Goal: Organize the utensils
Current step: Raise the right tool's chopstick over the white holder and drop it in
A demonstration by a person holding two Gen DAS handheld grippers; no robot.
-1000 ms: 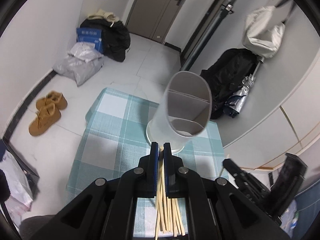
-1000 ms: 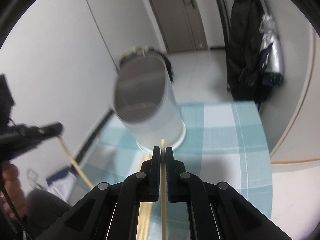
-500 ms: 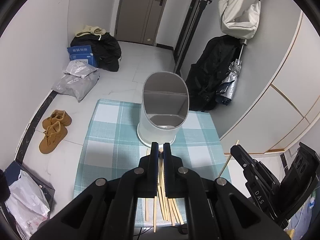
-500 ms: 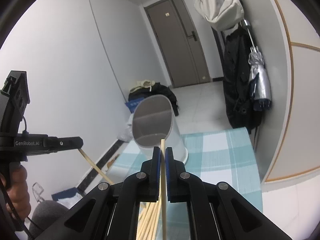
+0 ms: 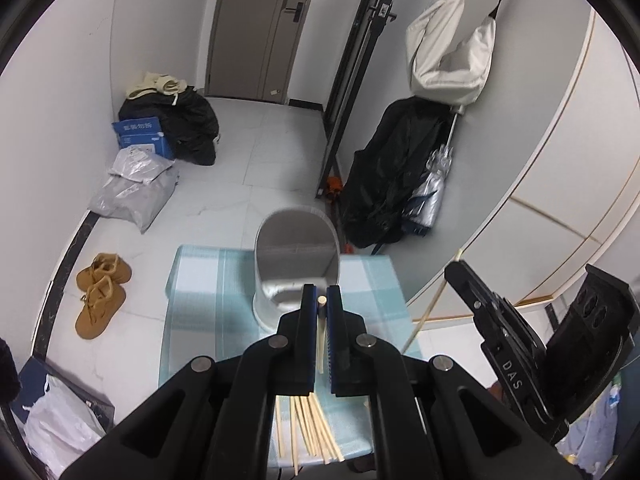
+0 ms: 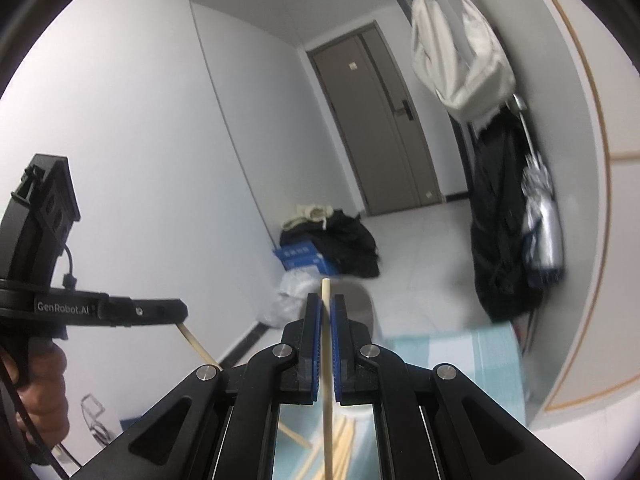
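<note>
Left gripper (image 5: 321, 300) pinches one chopstick (image 5: 320, 334) between its pads, angled down over the checked cloth (image 5: 200, 300). Right gripper (image 6: 326, 312) likewise clamps a single chopstick (image 6: 327, 380), tip poking out past the jaws, pointing closer to level. Grey holder (image 5: 296, 256) stands upright on the cloth's far end, divider visible inside. Loose chopsticks (image 5: 312, 428) lie fanned at the cloth's near edge, below the left gripper

Even soft indoor light, fisheye bending at edges, right view motion-blurred
</note>
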